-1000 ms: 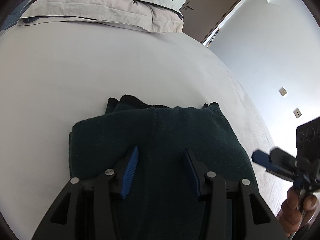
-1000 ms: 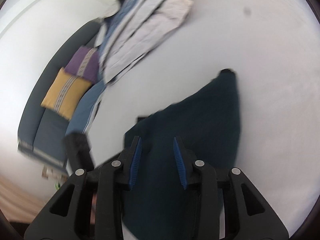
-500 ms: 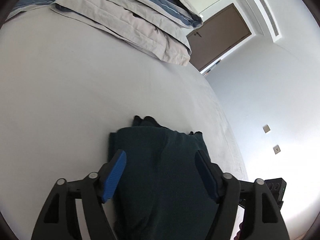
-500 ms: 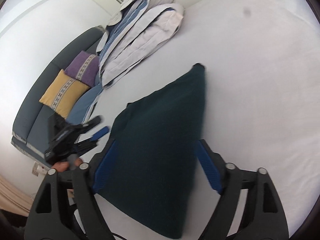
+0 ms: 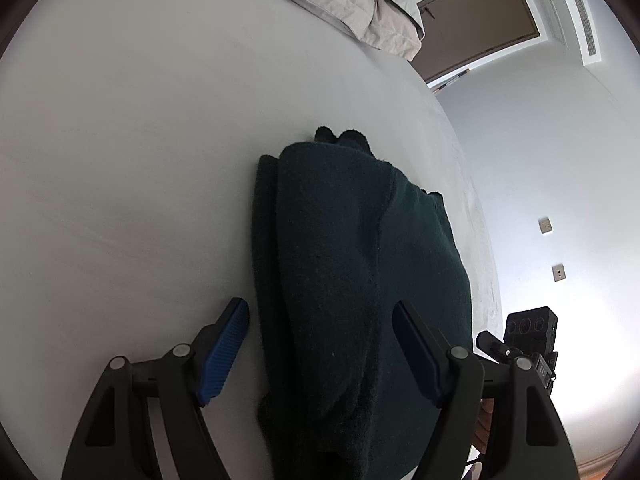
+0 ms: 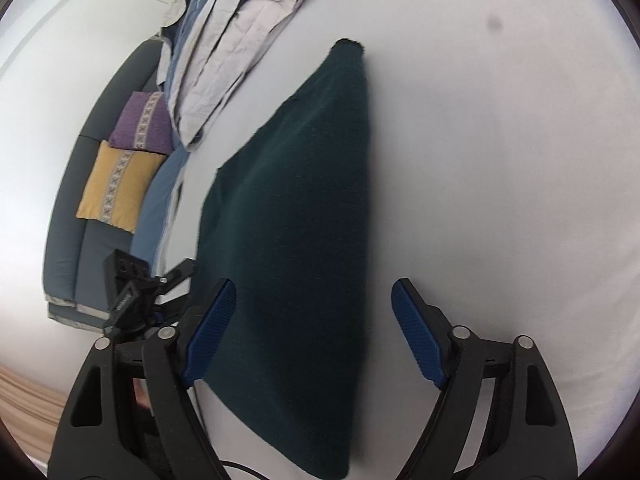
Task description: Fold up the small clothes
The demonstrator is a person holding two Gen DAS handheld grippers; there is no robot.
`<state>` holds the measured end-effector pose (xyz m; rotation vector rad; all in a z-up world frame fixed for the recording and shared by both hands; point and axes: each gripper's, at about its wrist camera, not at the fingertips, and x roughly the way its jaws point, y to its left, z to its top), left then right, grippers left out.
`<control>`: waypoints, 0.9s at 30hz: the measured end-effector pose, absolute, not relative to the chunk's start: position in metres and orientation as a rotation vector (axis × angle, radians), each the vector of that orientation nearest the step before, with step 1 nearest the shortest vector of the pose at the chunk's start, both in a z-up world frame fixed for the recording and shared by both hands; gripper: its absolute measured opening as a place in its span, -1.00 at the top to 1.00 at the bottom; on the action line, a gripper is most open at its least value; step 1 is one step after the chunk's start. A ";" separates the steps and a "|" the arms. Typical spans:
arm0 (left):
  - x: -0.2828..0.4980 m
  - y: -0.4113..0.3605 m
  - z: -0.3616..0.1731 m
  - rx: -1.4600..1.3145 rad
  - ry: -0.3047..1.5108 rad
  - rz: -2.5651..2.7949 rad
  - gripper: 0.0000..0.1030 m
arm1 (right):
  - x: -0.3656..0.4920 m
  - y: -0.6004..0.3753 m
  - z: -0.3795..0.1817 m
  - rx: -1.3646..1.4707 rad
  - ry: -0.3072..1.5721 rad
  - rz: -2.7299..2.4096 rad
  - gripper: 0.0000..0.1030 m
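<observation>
A dark green knitted garment lies folded on the white bed. It also shows in the right wrist view as a long folded shape. My left gripper is open and empty, its blue-padded fingers either side of the garment's near end, above it. My right gripper is open and empty, its fingers wide apart over the garment's near end. The right gripper also shows in the left wrist view, and the left gripper in the right wrist view.
A folded grey and blue duvet lies at the far end of the bed, also in the right wrist view. A dark sofa with a purple cushion and a yellow cushion stands beside the bed. A brown door is beyond.
Both grippers have opened wide, let go of the garment and drawn back. The garment now lies folded on the bed.
</observation>
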<state>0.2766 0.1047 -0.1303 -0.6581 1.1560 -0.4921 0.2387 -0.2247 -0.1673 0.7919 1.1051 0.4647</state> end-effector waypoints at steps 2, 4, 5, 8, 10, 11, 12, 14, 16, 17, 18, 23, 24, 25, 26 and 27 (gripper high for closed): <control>0.282 0.110 -0.137 -0.721 1.165 -0.508 -0.47 | 0.243 -0.225 -0.177 0.820 1.142 0.477 -0.20; 0.286 0.120 -0.143 -0.813 1.164 -0.524 -0.46 | 0.246 -0.228 -0.184 0.862 1.147 0.490 -0.19; 0.288 0.123 -0.145 -0.851 1.167 -0.532 -0.46 | 0.246 -0.229 -0.185 0.873 1.149 0.492 -0.18; 0.291 0.119 -0.145 -0.846 1.180 -0.537 -0.46 | 0.247 -0.226 -0.186 0.868 1.151 0.495 -0.16; 0.294 0.113 -0.144 -0.818 1.190 -0.530 -0.39 | 0.247 -0.224 -0.186 0.870 1.152 0.495 -0.11; 0.295 0.110 -0.143 -0.812 1.193 -0.527 -0.32 | 0.246 -0.224 -0.186 0.869 1.151 0.494 -0.07; 0.297 0.107 -0.145 -0.816 1.205 -0.528 0.08 | 0.245 -0.224 -0.185 0.861 1.151 0.489 -0.02; 0.300 0.106 -0.154 -0.870 1.226 -0.541 0.38 | 0.242 -0.224 -0.183 0.844 1.148 0.479 0.05; 0.296 0.108 -0.154 -0.875 1.209 -0.538 0.48 | 0.238 -0.222 -0.178 0.822 1.143 0.466 0.11; 0.294 0.108 -0.153 -0.868 1.203 -0.535 0.49 | 0.237 -0.222 -0.175 0.815 1.141 0.463 0.14; 0.292 0.108 -0.151 -0.860 1.201 -0.531 0.51 | 0.235 -0.221 -0.172 0.804 1.137 0.460 0.16; 0.281 0.101 -0.119 -0.795 1.179 -0.528 0.54 | 0.222 -0.219 -0.146 0.765 1.104 0.447 0.21; 0.276 0.098 -0.109 -0.777 1.170 -0.538 0.55 | 0.216 -0.218 -0.138 0.751 1.094 0.448 0.21; 0.268 0.092 -0.096 -0.747 1.159 -0.550 0.55 | 0.211 -0.218 -0.129 0.740 1.084 0.454 0.21; 0.260 0.087 -0.085 -0.720 1.148 -0.557 0.55 | 0.203 -0.218 -0.120 0.732 1.072 0.460 0.22; 0.251 0.083 -0.075 -0.698 1.137 -0.565 0.55 | 0.193 -0.219 -0.110 0.726 1.059 0.465 0.22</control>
